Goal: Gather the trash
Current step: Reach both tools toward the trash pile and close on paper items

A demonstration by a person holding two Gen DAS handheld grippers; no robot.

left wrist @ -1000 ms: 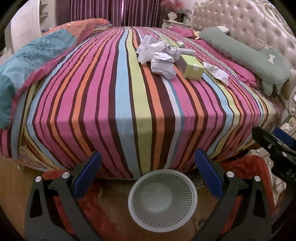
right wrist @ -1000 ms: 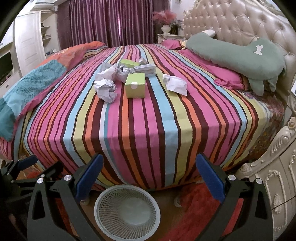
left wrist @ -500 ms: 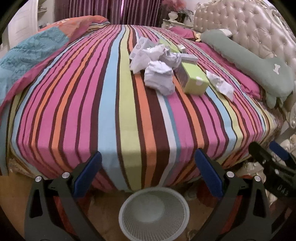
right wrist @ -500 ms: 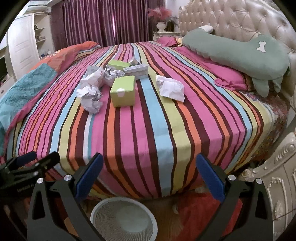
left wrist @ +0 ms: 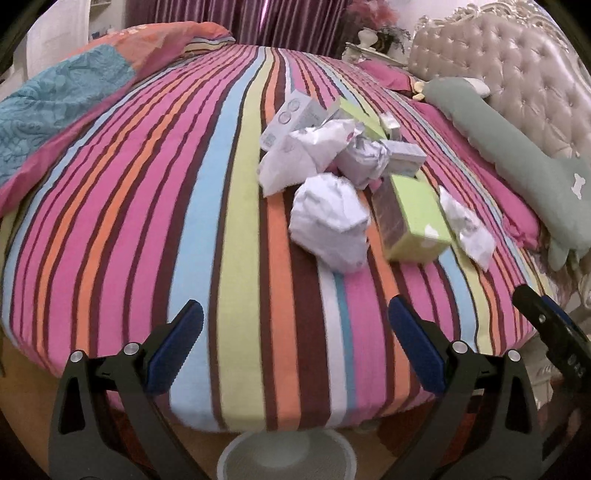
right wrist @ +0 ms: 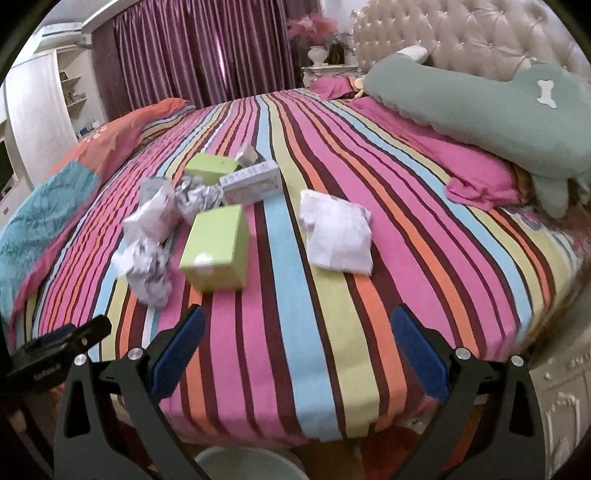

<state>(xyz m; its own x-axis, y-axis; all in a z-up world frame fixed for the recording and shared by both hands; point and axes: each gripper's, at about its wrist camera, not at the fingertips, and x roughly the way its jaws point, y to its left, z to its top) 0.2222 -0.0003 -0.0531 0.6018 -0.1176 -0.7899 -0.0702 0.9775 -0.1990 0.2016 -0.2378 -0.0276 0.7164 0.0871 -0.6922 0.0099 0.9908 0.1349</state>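
My left tool (left wrist: 295, 350) and right tool (right wrist: 297, 350): jaws spread wide, holding and touching nothing, poised over the bed's (left wrist: 207, 258) near edge. Trash uncollected: crumpled paper (left wrist: 330, 221), green box (right wrist: 218, 245) and flat wrapper (right wrist: 338, 230) lie mid-bed. White bin's (left wrist: 288, 456) rim below; its inside is hidden.

Green pillow (right wrist: 480, 107) against tufted headboard (right wrist: 480, 33)
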